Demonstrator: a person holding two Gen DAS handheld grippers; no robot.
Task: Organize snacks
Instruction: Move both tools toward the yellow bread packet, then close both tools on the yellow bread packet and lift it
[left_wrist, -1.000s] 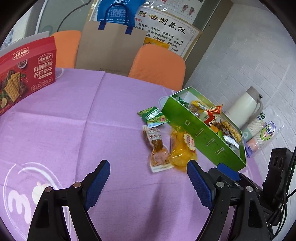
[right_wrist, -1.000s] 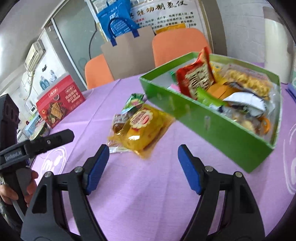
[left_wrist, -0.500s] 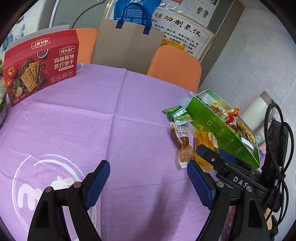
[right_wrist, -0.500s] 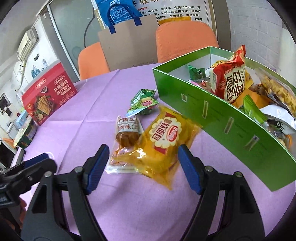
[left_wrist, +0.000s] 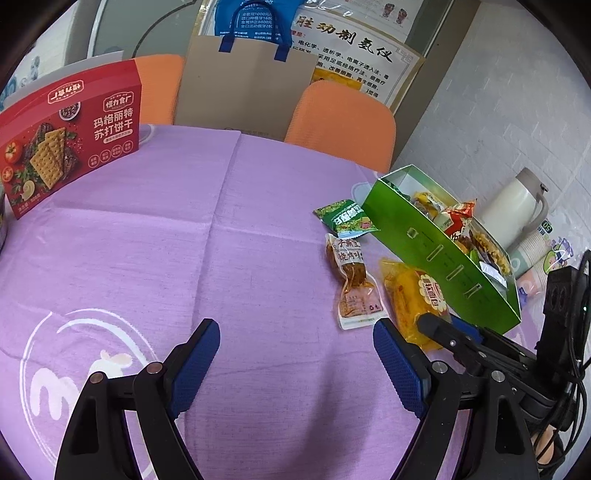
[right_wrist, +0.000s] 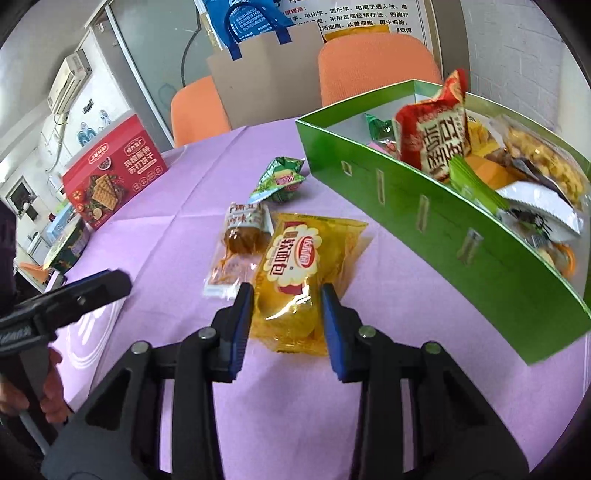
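Where the grip stands: the right claw (right_wrist: 287, 325) has its blue pads on either side of the near end of the yellow bread packet (right_wrist: 303, 273), closed down to the packet's width; they look to be touching the wrapper, though I cannot tell how firmly.
Left claw: the left claw (left_wrist: 295, 365) is wide open and empty, hanging over bare purple table (left_wrist: 184, 240) to the left of the snacks.
Packet's lie: the yellow bread packet rests flat on the table, its long axis running away from the right claw towards the far right, so the pads pinch across its short side.
Nearer claw: the right one, by a good margin; the left is well apart from every loose snack.
Beside it: a clear sausage packet (right_wrist: 240, 251) lies just left of the bread, its edge touching or slightly under it; a lift could drag it along.
Farther on: a small green packet (right_wrist: 280, 181) sits beyond the sausage, near the box corner.
Destination, as I judge it: the green box (right_wrist: 424, 221), already crowded with snacks, stands to the right and beyond the packet; the move looks like a lift and a swing rightwards over its near wall.
Far edge: a red cracker box (right_wrist: 114, 173) stands upright at the far left of the table.
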